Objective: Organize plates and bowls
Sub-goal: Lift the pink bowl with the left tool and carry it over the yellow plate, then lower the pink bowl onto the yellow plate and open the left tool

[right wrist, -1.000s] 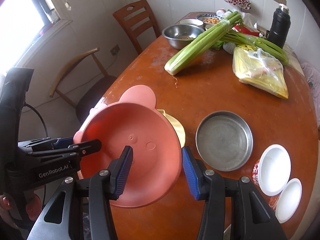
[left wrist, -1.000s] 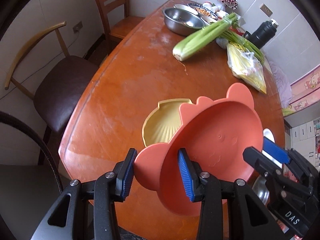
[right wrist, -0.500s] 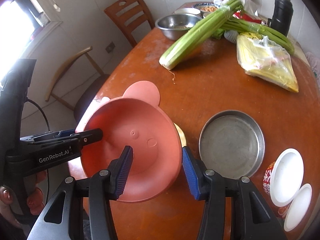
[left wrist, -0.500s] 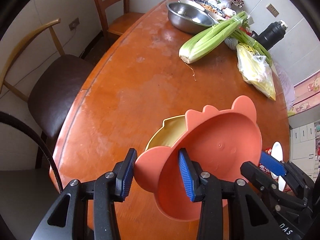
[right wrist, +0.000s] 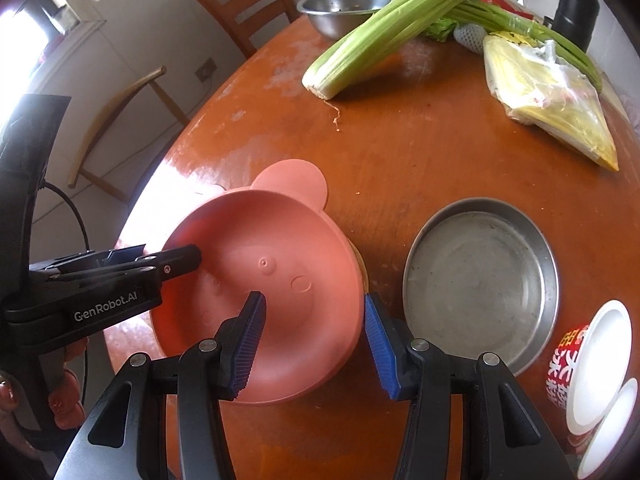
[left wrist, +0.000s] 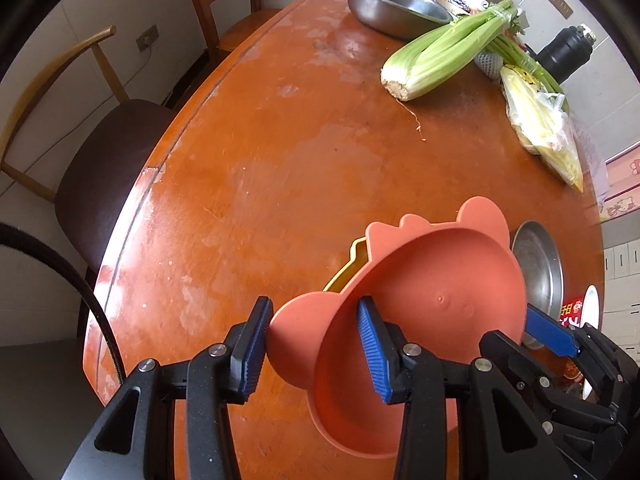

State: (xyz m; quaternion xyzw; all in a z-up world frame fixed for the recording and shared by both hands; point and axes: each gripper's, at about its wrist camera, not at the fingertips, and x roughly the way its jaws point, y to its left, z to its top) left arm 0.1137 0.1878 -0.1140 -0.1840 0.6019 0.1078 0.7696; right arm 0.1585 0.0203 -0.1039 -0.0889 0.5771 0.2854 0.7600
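- While both grippers grasp it, the pink bear-eared bowl point(right wrist: 260, 292) sits low and centre-left in the right wrist view, tilted, directly over a yellow dish point(left wrist: 346, 266) of which only an edge shows past its rim.
- The left gripper point(left wrist: 316, 344) is narrowed onto one round ear of the bowl, its blue pads point(left wrist: 254, 346) on either side of the ear, at lower centre of the left wrist view.
- The right gripper point(right wrist: 314, 344) straddles the bowl's near rim at lower centre of its view, one pad inside the bowl, the other outside its wall; it holds the rim at a narrow setting.
- Just right of the bowl, a shallow steel pan point(right wrist: 480, 284) lies flat on the orange table point(right wrist: 400, 148).
- At the lower right edge stand two white-lidded cups point(right wrist: 592, 360), one with red print.
- Along the top of the frame lie a celery bunch point(right wrist: 384, 28), a steel basin point(right wrist: 340, 10), a bag of yellow goods point(right wrist: 548, 96) and a black flask point(right wrist: 578, 4).
- Two chairs point(right wrist: 248, 4) stand at the upper left beside the table.
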